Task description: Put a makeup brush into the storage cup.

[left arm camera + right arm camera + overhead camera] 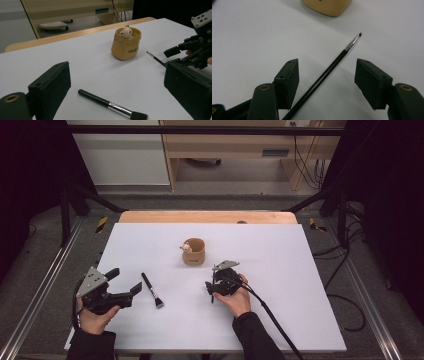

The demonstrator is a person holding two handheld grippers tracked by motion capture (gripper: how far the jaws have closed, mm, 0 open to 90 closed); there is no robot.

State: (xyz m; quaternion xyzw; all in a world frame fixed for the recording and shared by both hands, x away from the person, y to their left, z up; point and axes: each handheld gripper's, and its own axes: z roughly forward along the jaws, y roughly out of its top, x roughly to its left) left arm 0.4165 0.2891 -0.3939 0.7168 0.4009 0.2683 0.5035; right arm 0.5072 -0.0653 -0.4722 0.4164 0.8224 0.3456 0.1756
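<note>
A thin black liner brush lies flat on the white table, its fine tip aimed toward a tan holder cup near the table's middle. The brush sits between the jaws of the right gripper — the pads stand apart on either side of the handle and neither presses on it, so nothing is grasped yet. In the high view the right gripper is low over the table, just in front of the cup.

The step in hand looks like the pick-up of this thin brush. The next move would call for squeezing squarely on the slim handle, low enough that it does not roll or slip out.

The left gripper rests at the table's left side, jaws spread wide and empty. Just beside it lies a thicker makeup brush with a silver ferrule and a flat bristle head.

Counted: two brushes, one cup — with a small bear figure on its rim — and two grippers.
</note>
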